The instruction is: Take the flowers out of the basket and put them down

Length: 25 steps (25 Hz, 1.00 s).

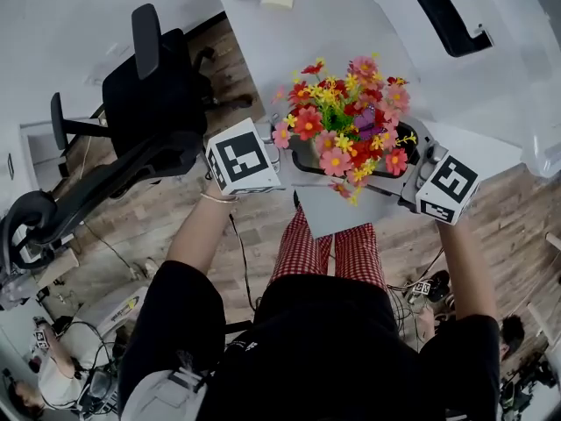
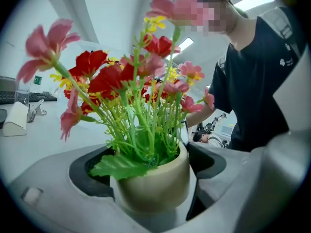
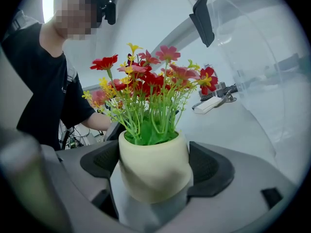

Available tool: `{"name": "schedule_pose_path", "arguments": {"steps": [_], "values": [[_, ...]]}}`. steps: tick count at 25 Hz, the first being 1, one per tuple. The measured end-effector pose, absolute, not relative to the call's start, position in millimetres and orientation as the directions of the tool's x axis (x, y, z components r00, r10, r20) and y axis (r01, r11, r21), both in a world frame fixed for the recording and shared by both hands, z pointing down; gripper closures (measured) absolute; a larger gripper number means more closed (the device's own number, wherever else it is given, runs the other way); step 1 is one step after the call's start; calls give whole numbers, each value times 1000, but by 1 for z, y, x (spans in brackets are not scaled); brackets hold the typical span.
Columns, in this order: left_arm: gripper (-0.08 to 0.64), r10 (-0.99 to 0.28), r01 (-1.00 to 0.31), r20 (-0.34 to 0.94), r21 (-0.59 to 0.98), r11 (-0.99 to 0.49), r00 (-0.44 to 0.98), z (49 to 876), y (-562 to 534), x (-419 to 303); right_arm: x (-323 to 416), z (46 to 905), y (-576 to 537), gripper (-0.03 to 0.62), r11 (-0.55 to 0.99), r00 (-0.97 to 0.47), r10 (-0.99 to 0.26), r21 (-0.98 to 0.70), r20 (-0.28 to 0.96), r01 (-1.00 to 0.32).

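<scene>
The bunch of red, pink and yellow artificial flowers [image 1: 346, 125] sits at the centre of the head view, planted on thin green stems in a small round cream pot [image 3: 154, 171]. It is carried between the two grippers over the near corner of the white worktop [image 1: 289, 51]. No basket shows in any view, so the flowers look already clear of it, with only the putting down left to do. The left gripper [image 2: 148, 176] has its jaws drawn in round the pot body. One dark pad is against the wall under a drooping leaf, though contact on the other side is harder to read. The right gripper [image 3: 154, 174], coming from the opposite side, pinches the same pot, both pads close against its sides. The load is probably light. The pot is smooth and rounded, so it could turn or slide in the pads, and a slanting crease on its wall suggests it may give under a hard squeeze. The stems and blooms are soft and springy and offer no firm hold. The place to grip is the pot's mid wall, below the rim, keeping it upright so the top-heavy spray does not tip it.
</scene>
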<state>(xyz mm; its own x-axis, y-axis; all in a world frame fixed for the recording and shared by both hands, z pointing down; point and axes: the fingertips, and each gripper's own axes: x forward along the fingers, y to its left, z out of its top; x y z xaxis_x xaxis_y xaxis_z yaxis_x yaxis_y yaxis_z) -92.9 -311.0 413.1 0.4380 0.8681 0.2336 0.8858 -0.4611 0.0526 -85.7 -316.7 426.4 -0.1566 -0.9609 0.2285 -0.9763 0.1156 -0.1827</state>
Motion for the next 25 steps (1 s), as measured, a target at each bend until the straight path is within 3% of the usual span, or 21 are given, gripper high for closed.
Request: {"name": "schedule_pose_path", "arguments": {"steps": [25], "values": [[84,811,878,339,-142,-457,477,449,-296,-132,-122,464,-303,135,97,-89,-929,4,359,-995]]}}
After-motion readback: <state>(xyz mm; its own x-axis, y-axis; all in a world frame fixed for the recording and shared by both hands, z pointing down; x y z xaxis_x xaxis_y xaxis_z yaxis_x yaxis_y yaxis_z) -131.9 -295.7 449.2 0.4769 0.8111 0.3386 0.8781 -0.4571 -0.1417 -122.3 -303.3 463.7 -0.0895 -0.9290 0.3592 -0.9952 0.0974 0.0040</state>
